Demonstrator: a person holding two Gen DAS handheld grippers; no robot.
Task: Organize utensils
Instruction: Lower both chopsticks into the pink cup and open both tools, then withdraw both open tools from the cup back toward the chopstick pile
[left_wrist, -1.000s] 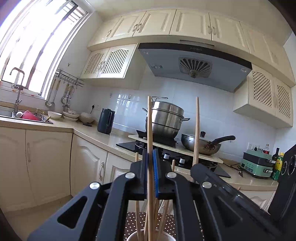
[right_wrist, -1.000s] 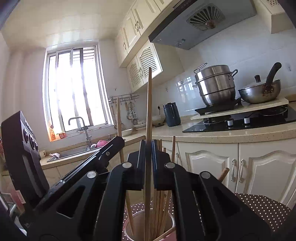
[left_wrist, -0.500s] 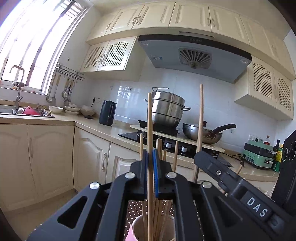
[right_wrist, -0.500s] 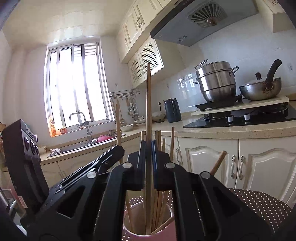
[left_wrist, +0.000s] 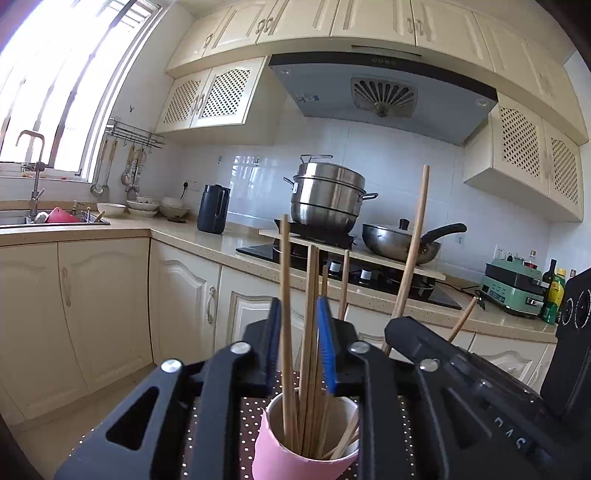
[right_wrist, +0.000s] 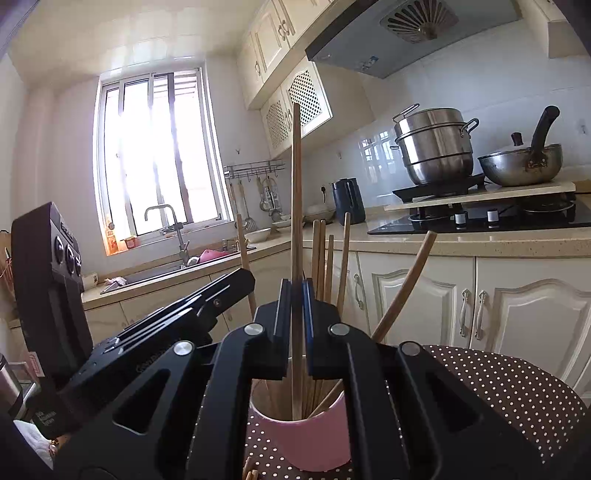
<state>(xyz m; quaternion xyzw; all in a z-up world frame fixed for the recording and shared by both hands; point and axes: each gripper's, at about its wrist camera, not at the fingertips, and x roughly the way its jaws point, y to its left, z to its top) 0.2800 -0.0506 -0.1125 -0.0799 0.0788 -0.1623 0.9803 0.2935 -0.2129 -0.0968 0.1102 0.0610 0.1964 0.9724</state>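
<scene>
A pink cup (left_wrist: 295, 443) holding several wooden chopsticks stands on a brown polka-dot cloth just below both grippers. My left gripper (left_wrist: 300, 339) hangs over the cup and its jaws are opening. A chopstick (left_wrist: 284, 280) stands loose between the blue pads with its lower end in the cup. My right gripper (right_wrist: 296, 306) is shut on another upright chopstick (right_wrist: 296, 192), whose lower end reaches into the same cup (right_wrist: 306, 439). In the left wrist view the right gripper (left_wrist: 397, 326) shows at the right with its chopstick (left_wrist: 415, 251). The left gripper (right_wrist: 242, 278) shows at the left in the right wrist view.
The polka-dot cloth (right_wrist: 498, 376) covers the surface under the cup. A black appliance with knobs (right_wrist: 48, 273) stands close beyond the grippers. Farther off are cream cabinets, a counter with a sink (left_wrist: 55, 219), a dark kettle (left_wrist: 212, 208), a steamer pot (left_wrist: 328, 199) and a wok (left_wrist: 402, 242).
Both grippers have sunk towards the pink cup, which now shows more fully. The left jaws have parted and their chopstick has slid down into the cup. The right stays shut on its chopstick.
</scene>
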